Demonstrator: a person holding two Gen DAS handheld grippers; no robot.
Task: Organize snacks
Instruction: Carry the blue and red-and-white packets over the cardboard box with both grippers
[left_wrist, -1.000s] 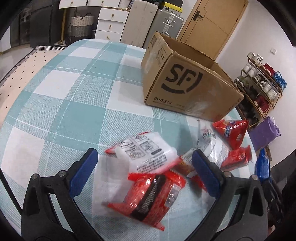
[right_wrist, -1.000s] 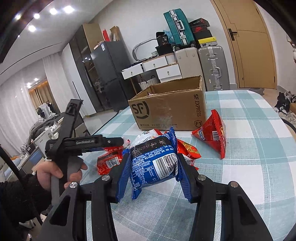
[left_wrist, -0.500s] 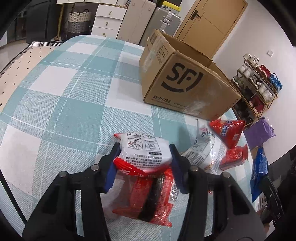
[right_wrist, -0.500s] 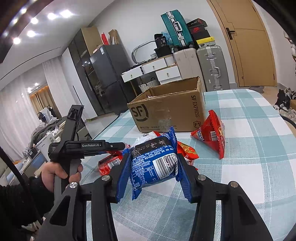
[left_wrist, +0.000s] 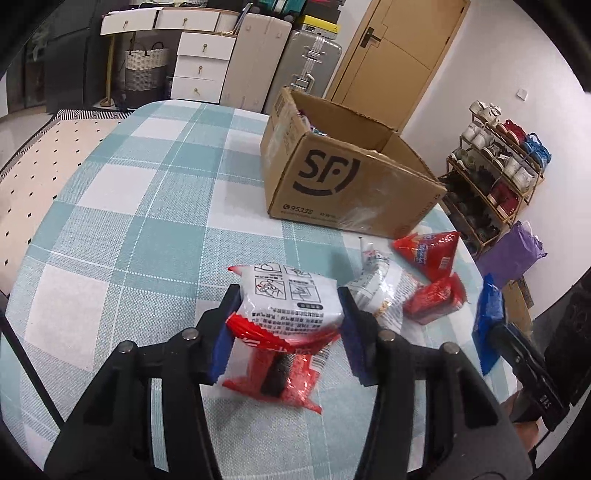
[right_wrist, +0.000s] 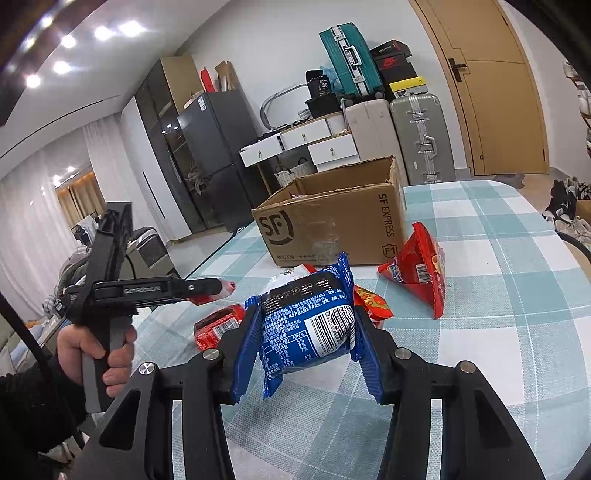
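- A wooden door (right_wrist: 495, 92) stands shut in the white wall at two o'clock.
- Silver suitcase (right_wrist: 421, 136) and beige suitcase (right_wrist: 369, 133) stand side by side at twelve, a teal suitcase (right_wrist: 345, 55) stacked above.
- White drawers (left_wrist: 201, 66) sit beside a woven basket (left_wrist: 142, 66).
- Dark fridge (right_wrist: 214, 155) at eleven o'clock.
- Ceiling spotlights (right_wrist: 99, 33) glow; a shoe rack (left_wrist: 495, 166) lines the right wall.

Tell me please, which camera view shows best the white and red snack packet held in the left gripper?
The left wrist view: the white and red snack packet fills the middle, clamped between the left gripper's blue pads, with its printed back readable. In the right wrist view the left gripper appears side-on, and only a red sliver of the packet shows at its tip.
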